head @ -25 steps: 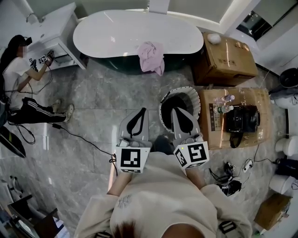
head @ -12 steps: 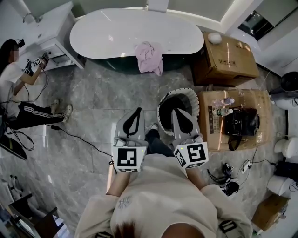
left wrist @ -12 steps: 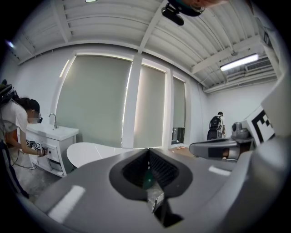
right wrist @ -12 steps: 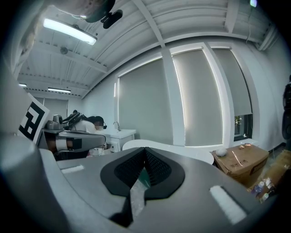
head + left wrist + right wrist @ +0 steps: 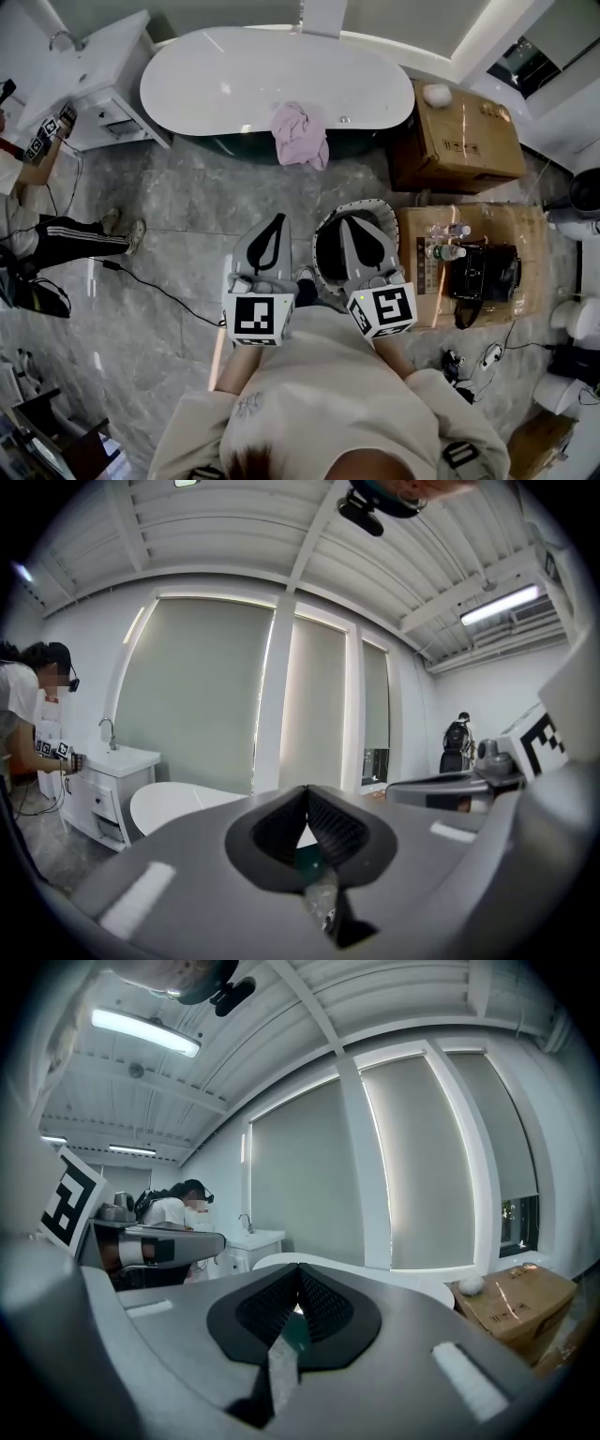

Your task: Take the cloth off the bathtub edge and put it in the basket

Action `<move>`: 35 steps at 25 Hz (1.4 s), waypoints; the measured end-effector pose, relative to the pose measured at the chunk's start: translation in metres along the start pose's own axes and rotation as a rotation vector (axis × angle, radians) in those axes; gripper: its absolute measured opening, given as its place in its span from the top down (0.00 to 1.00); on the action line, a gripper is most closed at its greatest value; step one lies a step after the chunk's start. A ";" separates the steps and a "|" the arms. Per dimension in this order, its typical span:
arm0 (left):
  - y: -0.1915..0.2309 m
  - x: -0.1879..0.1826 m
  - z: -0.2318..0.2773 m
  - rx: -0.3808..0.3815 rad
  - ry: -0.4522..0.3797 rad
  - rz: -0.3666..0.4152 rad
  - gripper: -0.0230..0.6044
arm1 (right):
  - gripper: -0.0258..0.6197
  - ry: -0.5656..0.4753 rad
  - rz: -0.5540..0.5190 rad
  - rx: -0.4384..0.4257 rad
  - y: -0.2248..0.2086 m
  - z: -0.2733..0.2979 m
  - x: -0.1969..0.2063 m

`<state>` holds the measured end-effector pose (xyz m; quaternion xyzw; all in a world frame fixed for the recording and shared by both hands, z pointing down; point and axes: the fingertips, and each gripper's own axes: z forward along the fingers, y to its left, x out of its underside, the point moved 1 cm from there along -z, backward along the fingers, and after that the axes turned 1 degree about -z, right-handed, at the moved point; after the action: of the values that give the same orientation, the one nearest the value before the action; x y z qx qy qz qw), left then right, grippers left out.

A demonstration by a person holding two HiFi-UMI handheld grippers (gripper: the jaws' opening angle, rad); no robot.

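Note:
A pink cloth [image 5: 300, 134] hangs over the near edge of the white bathtub [image 5: 216, 80], [image 5: 173, 803], [image 5: 375, 1274] at the top of the head view. A round dark basket [image 5: 330, 246] with a white rim stands on the floor in front of it. My left gripper [image 5: 277, 219] is shut and empty, well short of the tub and left of the basket. My right gripper [image 5: 349, 221] is shut and empty, held over the basket. In both gripper views the jaws meet at the tips with nothing between them.
Cardboard boxes [image 5: 459, 131] stand right of the tub; a lower one [image 5: 506, 202] carries bottles [image 5: 448, 228] and a black bag [image 5: 483, 272]. A white vanity with a sink [image 5: 89, 56] stands left of the tub; a person [image 5: 42, 225] crouches by it. A cable [image 5: 155, 286] runs across the marble floor.
Both grippers have moved forward toward the bathtub, side by side, still shut. The right one now lies over the basket. The person at the left has shifted toward the picture's edge.

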<state>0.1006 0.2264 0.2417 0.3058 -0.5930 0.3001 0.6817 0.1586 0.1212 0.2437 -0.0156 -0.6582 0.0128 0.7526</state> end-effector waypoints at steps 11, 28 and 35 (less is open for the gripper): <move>0.004 -0.010 0.023 -0.056 -0.024 0.007 0.89 | 0.96 -0.005 0.023 -0.019 -0.025 0.012 0.004; 0.074 -0.005 0.098 -0.010 0.027 -0.014 0.89 | 0.96 0.058 0.058 0.032 -0.041 0.109 0.008; 0.119 -0.017 0.144 0.065 0.036 -0.028 0.89 | 0.96 0.069 0.068 0.072 -0.034 0.173 -0.003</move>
<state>-0.0833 0.1893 0.2483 0.3305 -0.5662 0.3151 0.6862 -0.0129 0.0886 0.2650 -0.0114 -0.6302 0.0613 0.7740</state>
